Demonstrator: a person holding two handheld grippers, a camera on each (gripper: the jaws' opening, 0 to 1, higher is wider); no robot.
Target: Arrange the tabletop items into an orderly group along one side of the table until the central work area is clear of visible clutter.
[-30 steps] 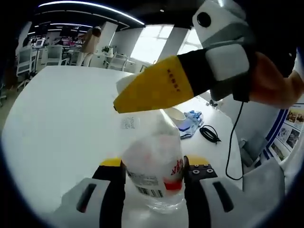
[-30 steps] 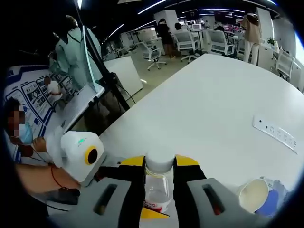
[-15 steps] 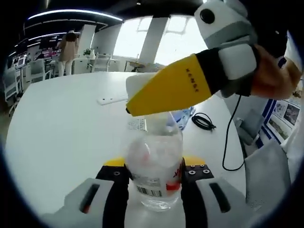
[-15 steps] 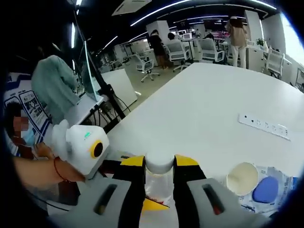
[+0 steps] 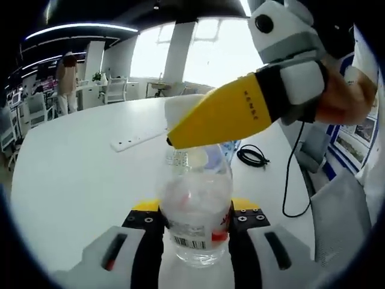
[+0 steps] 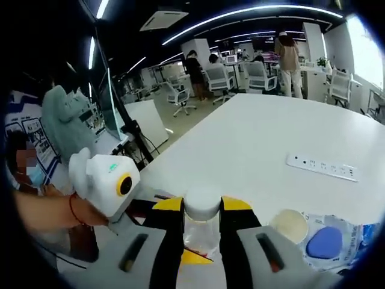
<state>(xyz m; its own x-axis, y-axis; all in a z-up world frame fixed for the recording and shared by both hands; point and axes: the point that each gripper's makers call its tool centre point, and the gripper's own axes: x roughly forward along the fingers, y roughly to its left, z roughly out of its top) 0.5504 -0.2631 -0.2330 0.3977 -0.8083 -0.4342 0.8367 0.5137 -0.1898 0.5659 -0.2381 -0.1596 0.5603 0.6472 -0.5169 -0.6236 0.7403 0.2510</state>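
A clear plastic bottle [image 5: 195, 211] with a red-and-white label stands upright between the jaws of my left gripper [image 5: 195, 212], which is shut on its body. My right gripper [image 5: 207, 117], yellow-jawed and held by a hand, comes in from the upper right and clamps the bottle's white cap [image 5: 179, 108]. In the right gripper view the cap [image 6: 201, 203] sits pinched between the jaws of my right gripper [image 6: 201, 208]. The left gripper [image 6: 108, 183] shows at lower left, in a person's hand.
A white power strip [image 6: 323, 167] lies on the white table [image 6: 252, 138]. A paper cup [image 6: 290, 224] and a blue object in clear wrapping [image 6: 325, 244] sit close by. A black cable [image 5: 252, 156] trails near the table's edge. Chairs and people stand beyond.
Both views have swung round with the hands, bringing the power strip into the left gripper view. The bottle stays gripped at body and cap throughout.
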